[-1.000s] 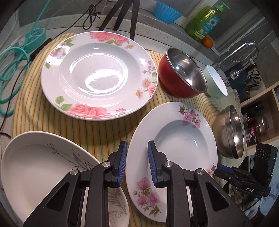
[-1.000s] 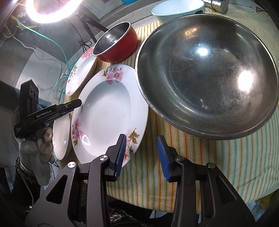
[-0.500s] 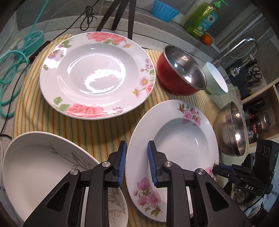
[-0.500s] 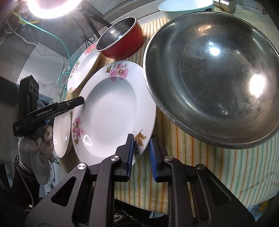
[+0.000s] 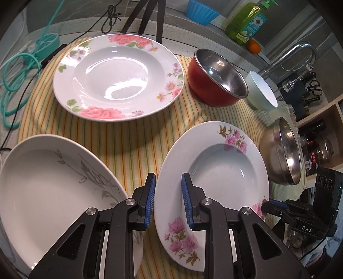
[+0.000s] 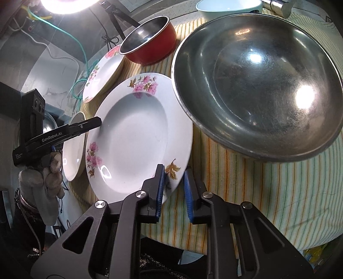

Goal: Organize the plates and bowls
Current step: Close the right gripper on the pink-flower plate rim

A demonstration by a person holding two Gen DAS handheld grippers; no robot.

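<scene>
A white plate with pink flowers (image 5: pixel 214 171) (image 6: pixel 133 139) sits tilted over the striped cloth (image 5: pixel 128 146). My left gripper (image 5: pixel 168 199) is shut on its left rim, one blue pad under the edge and one on top. In the right wrist view that left gripper (image 6: pixel 92 123) reaches in from the left, held by a gloved hand (image 6: pixel 42 176). My right gripper (image 6: pixel 174 188) is shut on the opposite rim beside a brown leaf print; its tip (image 5: pixel 270 207) shows at the plate's right edge. A rose plate (image 5: pixel 119 77) lies behind and a leaf-pattern plate (image 5: pixel 53 193) to the left.
A red bowl (image 5: pixel 214 85), a pale green bowl (image 5: pixel 261 92) and a large steel bowl (image 6: pixel 257 85) crowd the right side; the steel bowl's rim meets the held plate. Tripod legs (image 5: pixel 145 17), a soap bottle (image 5: pixel 246 21), a faucet (image 5: pixel 295 51) and teal cable (image 5: pixel 12 85) ring the cloth.
The right gripper's jaws closed from a wide gap onto the flowered plate's rim, and its view rolled slightly. The left gripper kept its grip and barely moved.
</scene>
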